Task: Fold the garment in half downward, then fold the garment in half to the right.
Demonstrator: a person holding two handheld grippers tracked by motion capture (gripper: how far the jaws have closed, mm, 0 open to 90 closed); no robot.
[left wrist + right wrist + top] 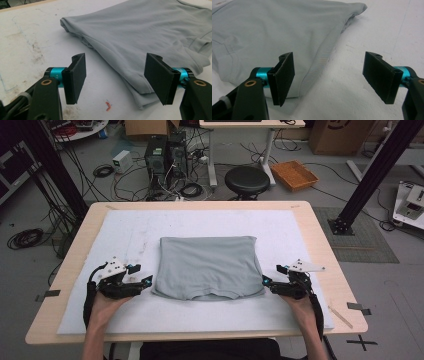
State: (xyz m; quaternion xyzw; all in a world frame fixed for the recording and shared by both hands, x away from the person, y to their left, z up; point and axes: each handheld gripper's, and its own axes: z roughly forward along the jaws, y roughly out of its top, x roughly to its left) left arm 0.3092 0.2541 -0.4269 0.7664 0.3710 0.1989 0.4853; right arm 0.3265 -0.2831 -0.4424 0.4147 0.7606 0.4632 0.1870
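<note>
Folded grey shirt (207, 267) unlabelled, left gripper (148, 281) and right gripper (265, 281) fingers spread beside it.

left gripper (148, 281) and right gripper (265, 281) face inward, jaws wide (both empty).

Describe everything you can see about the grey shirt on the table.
The shirt is pale grey, of soft knit cloth, folded into a near square with layered edges at its sides. Its collar lies at the near edge, toward the person. It lies flat on the white mat, roughly in the middle. Nothing grips it: the left tongs and the right tongs are open, one at each near corner. Each gripper view shows a side edge of the shirt between the jaws.
</note>
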